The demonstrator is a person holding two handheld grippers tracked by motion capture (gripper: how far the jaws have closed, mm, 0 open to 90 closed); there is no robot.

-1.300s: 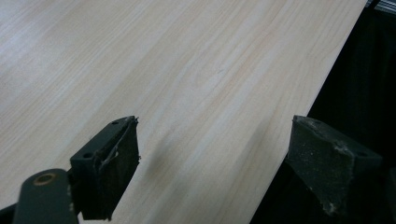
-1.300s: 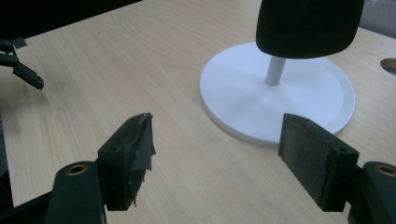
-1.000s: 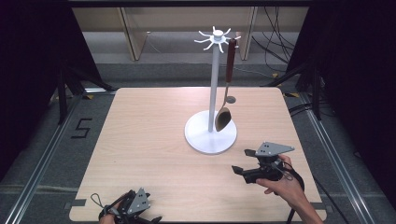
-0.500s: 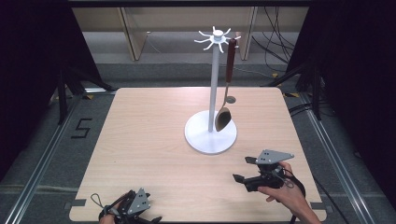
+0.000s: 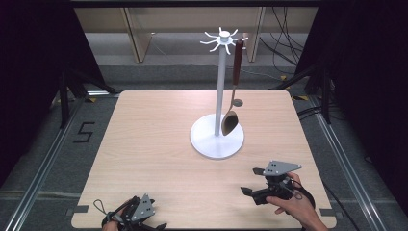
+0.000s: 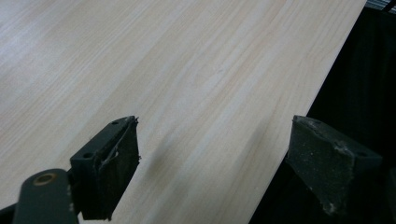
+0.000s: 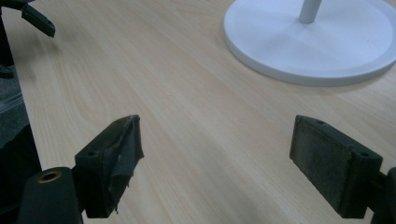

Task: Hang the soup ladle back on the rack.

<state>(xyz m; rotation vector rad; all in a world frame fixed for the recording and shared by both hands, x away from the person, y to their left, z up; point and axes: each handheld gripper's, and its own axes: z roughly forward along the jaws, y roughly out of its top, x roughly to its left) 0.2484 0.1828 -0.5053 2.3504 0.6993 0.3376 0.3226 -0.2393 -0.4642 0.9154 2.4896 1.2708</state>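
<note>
The wooden spoon point(image 5: 230, 120) hangs by its handle from the top hooks of the white stand point(image 5: 217, 139), its bowl low over the base, near the table's point(image 5: 154, 144) centre. The right gripper point(image 5: 252, 192) has drawn back from the stand toward five o'clock, jaws wide apart and empty. The left gripper point(image 5: 144, 222) sits at seven o'clock, equally spread, holding nothing. I'd judge the hanging done.
</note>
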